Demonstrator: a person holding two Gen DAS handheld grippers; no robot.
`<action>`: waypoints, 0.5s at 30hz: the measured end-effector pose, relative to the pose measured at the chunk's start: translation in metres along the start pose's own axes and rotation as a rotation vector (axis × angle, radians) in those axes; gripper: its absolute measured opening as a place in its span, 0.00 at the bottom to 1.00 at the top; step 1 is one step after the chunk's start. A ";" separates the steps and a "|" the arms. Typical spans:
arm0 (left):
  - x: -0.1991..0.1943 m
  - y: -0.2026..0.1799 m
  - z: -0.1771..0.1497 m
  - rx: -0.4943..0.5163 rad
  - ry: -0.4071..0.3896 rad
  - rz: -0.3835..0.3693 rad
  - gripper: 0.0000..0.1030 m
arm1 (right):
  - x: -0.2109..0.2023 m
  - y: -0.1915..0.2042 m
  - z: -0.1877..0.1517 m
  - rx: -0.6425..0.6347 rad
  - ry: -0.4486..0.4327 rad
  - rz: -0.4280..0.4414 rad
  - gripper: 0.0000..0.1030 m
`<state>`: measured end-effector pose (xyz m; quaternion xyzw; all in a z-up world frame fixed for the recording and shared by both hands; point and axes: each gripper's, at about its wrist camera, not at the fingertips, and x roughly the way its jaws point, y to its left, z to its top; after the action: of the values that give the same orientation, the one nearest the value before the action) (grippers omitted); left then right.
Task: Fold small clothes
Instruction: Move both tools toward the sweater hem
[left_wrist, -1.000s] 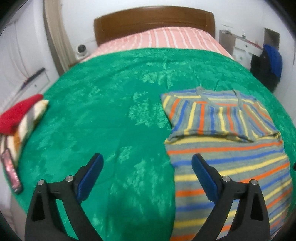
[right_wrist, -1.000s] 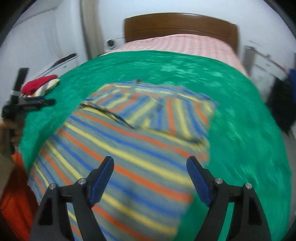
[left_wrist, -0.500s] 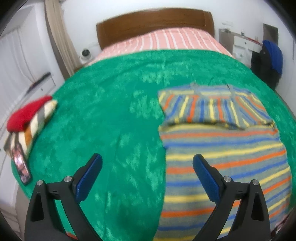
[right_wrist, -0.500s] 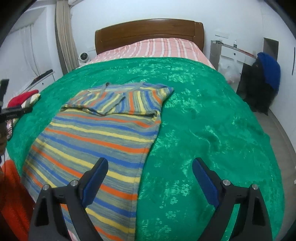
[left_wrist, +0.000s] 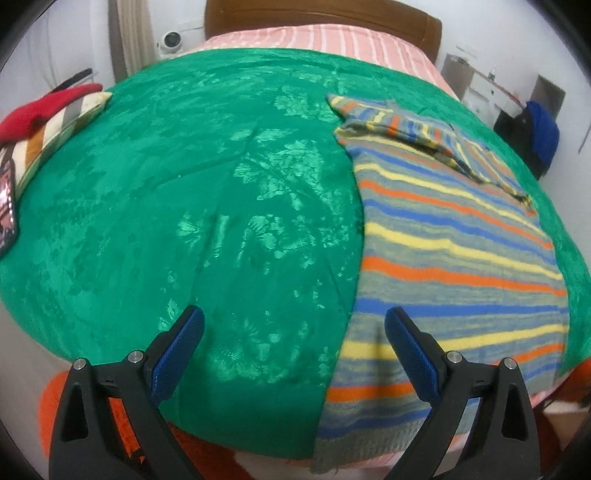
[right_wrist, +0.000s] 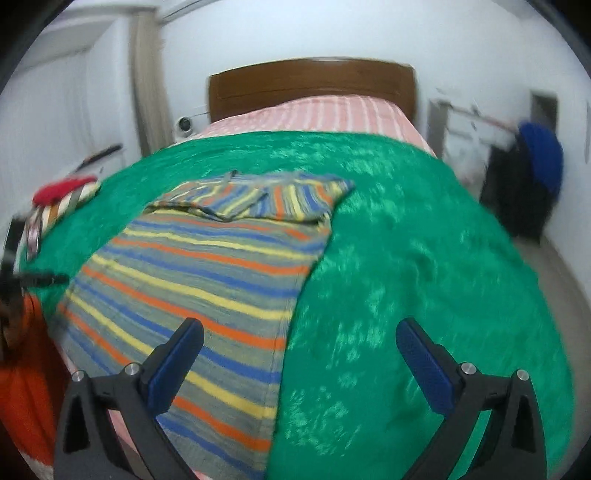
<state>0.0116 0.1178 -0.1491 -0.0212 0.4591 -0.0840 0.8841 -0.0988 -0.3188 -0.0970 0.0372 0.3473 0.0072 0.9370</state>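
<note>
A striped knit sweater (left_wrist: 454, 243) in grey, blue, yellow and orange lies flat on the green bedspread (left_wrist: 207, 206), sleeves folded across its top, hem hanging over the near bed edge. My left gripper (left_wrist: 293, 339) stands open above the sweater's left side edge near the hem, nothing between its fingers. In the right wrist view the sweater (right_wrist: 207, 273) lies left of centre. My right gripper (right_wrist: 299, 350) straddles its right side edge, jaws still opening and touching nothing. The left gripper (right_wrist: 22, 280) shows blurred at the far left.
A red garment on a striped cushion (left_wrist: 55, 114) and a phone (left_wrist: 5, 206) sit at the bed's left edge. Beyond the green cover are a pink striped sheet (left_wrist: 325, 37) and wooden headboard (right_wrist: 310, 88). Dark and blue clothing (right_wrist: 532, 173) hangs at the right. Orange fabric (right_wrist: 22, 398) shows below the bed.
Both grippers have dropped toward the sweater's hem end at the near bed edge. The right gripper's jaws have spread wider and shifted onto the sweater's right edge. The left one moved lower.
</note>
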 end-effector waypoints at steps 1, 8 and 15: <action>0.000 0.001 0.002 -0.006 0.002 -0.010 0.96 | 0.003 -0.003 -0.002 0.034 0.011 0.008 1.00; -0.004 0.014 0.001 -0.030 0.050 -0.091 0.96 | 0.001 -0.022 0.002 0.142 0.060 0.080 1.00; 0.000 -0.005 -0.017 0.050 0.145 -0.139 0.95 | 0.004 -0.007 -0.018 0.127 0.311 0.286 0.99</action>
<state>-0.0025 0.1138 -0.1582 -0.0246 0.5173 -0.1581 0.8407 -0.1080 -0.3246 -0.1140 0.1434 0.4786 0.1240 0.8573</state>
